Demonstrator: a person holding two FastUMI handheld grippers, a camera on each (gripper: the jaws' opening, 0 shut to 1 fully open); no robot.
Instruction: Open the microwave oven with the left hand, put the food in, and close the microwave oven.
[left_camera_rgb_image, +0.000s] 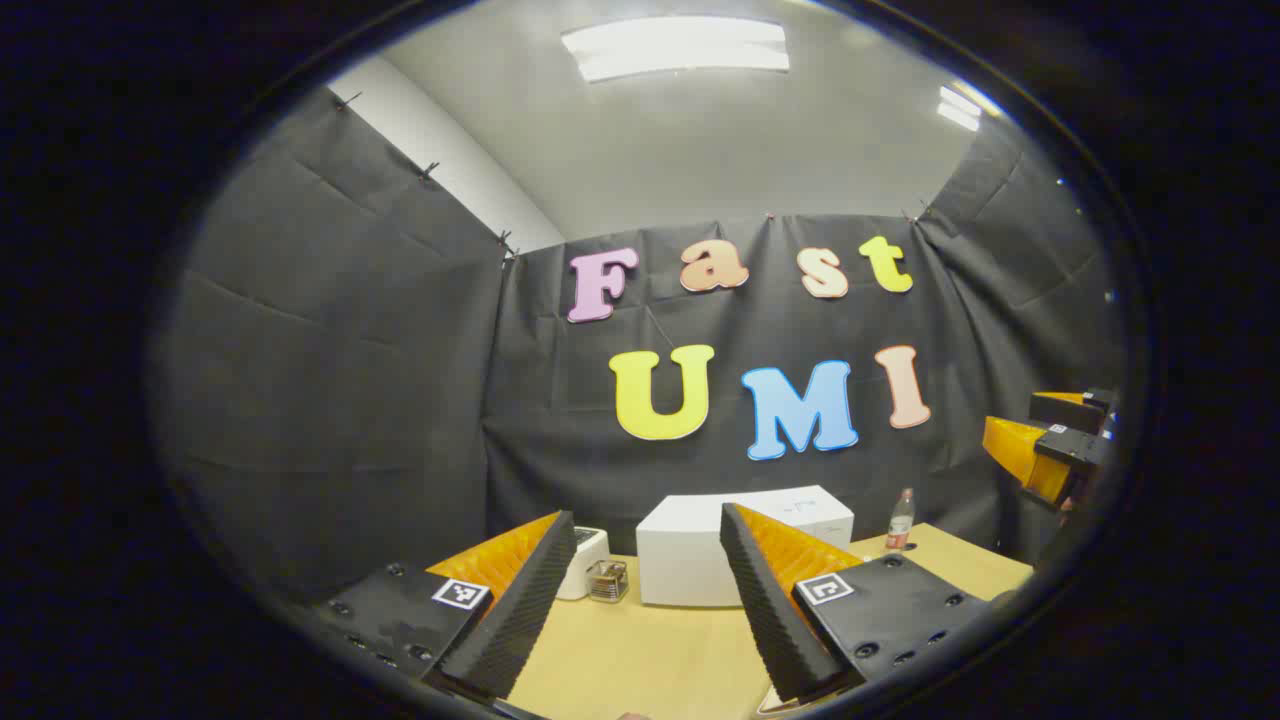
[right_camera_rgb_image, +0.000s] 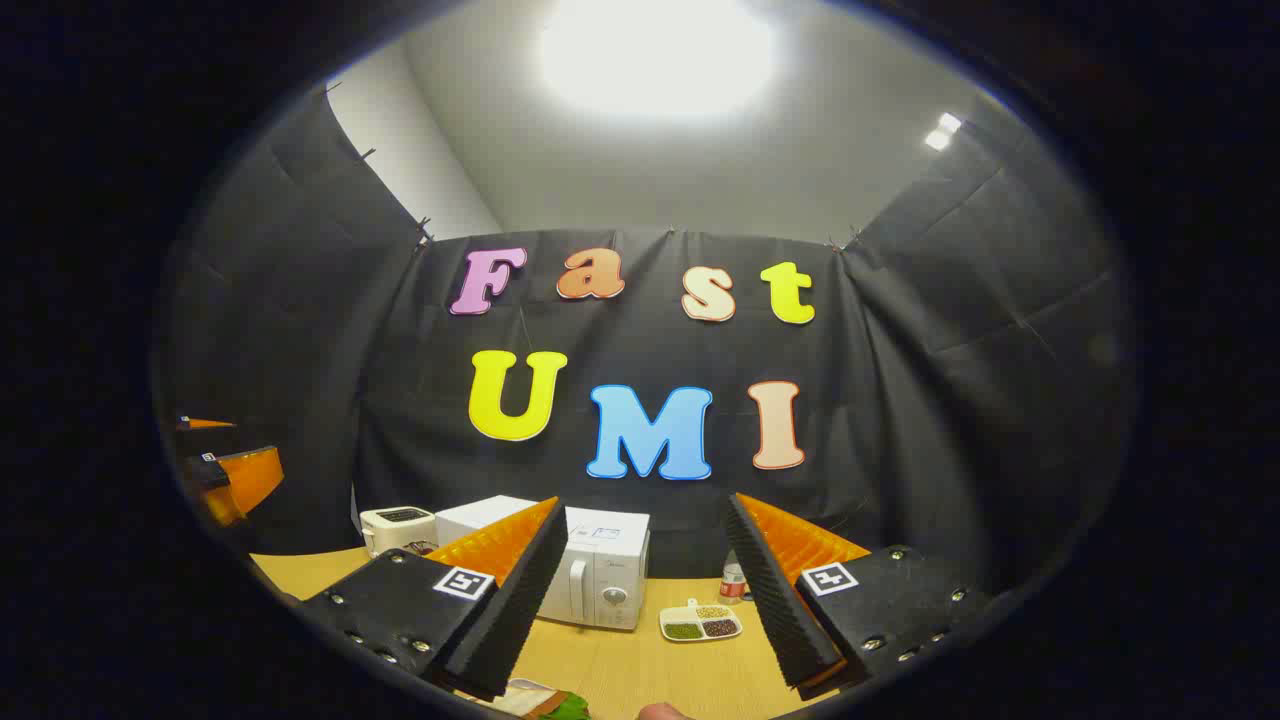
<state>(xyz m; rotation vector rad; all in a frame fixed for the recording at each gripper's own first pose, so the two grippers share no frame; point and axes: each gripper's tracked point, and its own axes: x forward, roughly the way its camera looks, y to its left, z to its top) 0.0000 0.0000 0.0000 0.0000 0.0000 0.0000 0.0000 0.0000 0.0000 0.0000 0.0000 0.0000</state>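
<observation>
Left gripper view: left gripper spread wide and empty, well short of the closed white microwave at the far table edge; right gripper likewise released; a careless approach could nudge the nearby bottle

The microwave oven looks like smooth white plastic with a soft shine. The table looks like pale wood, smooth and matt. The booth wall is black cloth, dull and wrinkled. The toaster looks smooth and a bit shiny, like plastic. The bottle looks like clear plastic. The little divided dish is white, smooth and glossy. The ceiling is white and matt. Each gripper's fingers have rough, ridged inner faces.
</observation>
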